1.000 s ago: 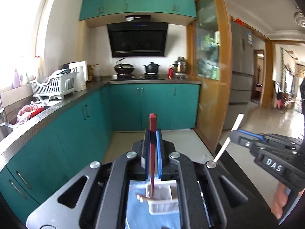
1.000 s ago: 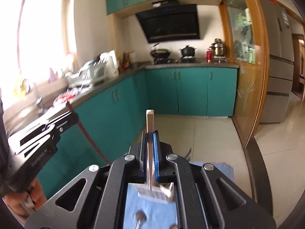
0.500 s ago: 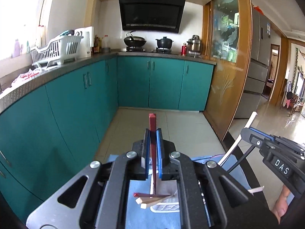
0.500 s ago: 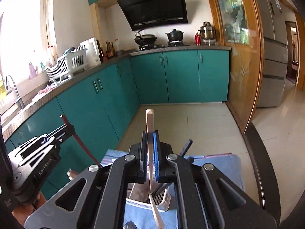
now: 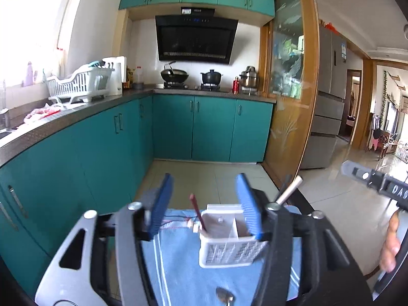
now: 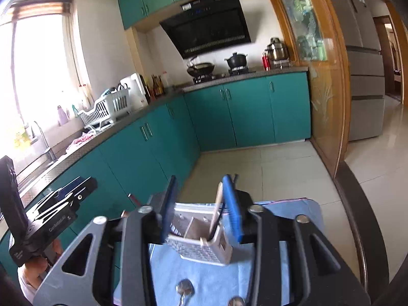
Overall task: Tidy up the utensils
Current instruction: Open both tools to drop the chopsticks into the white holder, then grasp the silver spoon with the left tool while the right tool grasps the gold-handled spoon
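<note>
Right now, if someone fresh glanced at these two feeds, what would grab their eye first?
The white utensil caddy on the blue cloth, framed by both grippers' blue pads. The left gripper stands open over the caddy, a dark red chopstick leaning in its left compartment; the right gripper is open too, a pale chopstick beside its right pad. Behind runs teal cabinetry.

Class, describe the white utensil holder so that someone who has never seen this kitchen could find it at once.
Start at the blue cloth spread on the dark table in front of the teal cabinets. Near the cloth's far edge stands a small white plastic basket with slotted walls and a divider inside. It alone stands upright and holds sticks: a dark red chopstick and a pale one, while the spoons lie flat on the cloth.
</note>
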Available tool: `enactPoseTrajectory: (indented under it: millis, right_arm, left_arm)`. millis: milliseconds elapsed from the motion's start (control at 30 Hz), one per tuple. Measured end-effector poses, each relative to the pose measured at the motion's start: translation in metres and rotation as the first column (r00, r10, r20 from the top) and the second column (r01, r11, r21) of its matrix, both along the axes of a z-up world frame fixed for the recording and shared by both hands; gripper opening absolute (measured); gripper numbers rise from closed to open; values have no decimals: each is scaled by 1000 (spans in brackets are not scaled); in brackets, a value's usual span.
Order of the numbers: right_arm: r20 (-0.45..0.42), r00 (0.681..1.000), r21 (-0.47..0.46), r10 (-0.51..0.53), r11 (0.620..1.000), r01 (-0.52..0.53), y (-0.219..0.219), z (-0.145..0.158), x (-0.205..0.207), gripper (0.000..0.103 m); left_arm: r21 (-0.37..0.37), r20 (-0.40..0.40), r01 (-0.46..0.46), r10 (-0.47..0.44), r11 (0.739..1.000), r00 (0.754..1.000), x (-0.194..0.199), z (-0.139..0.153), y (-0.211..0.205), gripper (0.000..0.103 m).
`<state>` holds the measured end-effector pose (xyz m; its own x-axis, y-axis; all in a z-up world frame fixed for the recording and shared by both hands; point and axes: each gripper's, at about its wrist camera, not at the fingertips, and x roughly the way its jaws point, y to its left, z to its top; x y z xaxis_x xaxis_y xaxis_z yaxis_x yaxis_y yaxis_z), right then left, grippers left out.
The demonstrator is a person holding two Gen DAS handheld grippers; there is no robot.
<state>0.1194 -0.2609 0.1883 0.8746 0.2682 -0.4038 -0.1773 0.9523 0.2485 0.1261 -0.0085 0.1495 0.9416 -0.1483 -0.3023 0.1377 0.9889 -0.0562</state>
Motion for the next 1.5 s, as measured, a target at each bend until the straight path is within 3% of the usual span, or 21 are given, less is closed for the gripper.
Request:
enactPoseTrajectory:
  millis: [33,167,267,367,467,733,900,1100,1500]
  right_arm:
    - [8,1000,-11,-8,1000,8,-5,-2,-16,56]
    - [-30,998,-95,-48,994,45,-9,-39,-51,64]
    - [-155,987,-160,-50,987,25,0,-94,-57,64]
    - [-256,966,-135,-43,991,8,3,-136,-55,64]
    - [-295,954,-139,-60,990,19,3,-158,-56,64]
    - [-366,924,-165,-112,985,54,-7,-185,-58,64]
    - [-435,894,-192,-111,981,28,-5,-210,-58,64]
    - [-533,841,-208,-91,978,-25,3,-245,-59,64]
    - [-591,801,-271,-95,959,-87,19,-267,-58,64]
  left_arm:
    - [14,8,-8,8,1000,1000,-13,-7,-1,59]
    - [61,-33,-32,34,998,999,-41,-50,-9,68]
    - [88,-157,-18,31,996,987,-40,-95,-23,68]
    - [68,-255,-2,19,998,967,-37,-126,-31,68]
    - [89,-265,-5,29,996,964,-38,-136,-35,68]
    - [88,-309,-6,33,996,951,-33,-151,-38,68]
    - [98,-353,-1,36,995,935,-24,-166,-41,71]
    - [41,-487,22,0,999,873,-4,-203,-38,71]
    - [61,-614,73,-20,995,789,21,-250,-57,68]
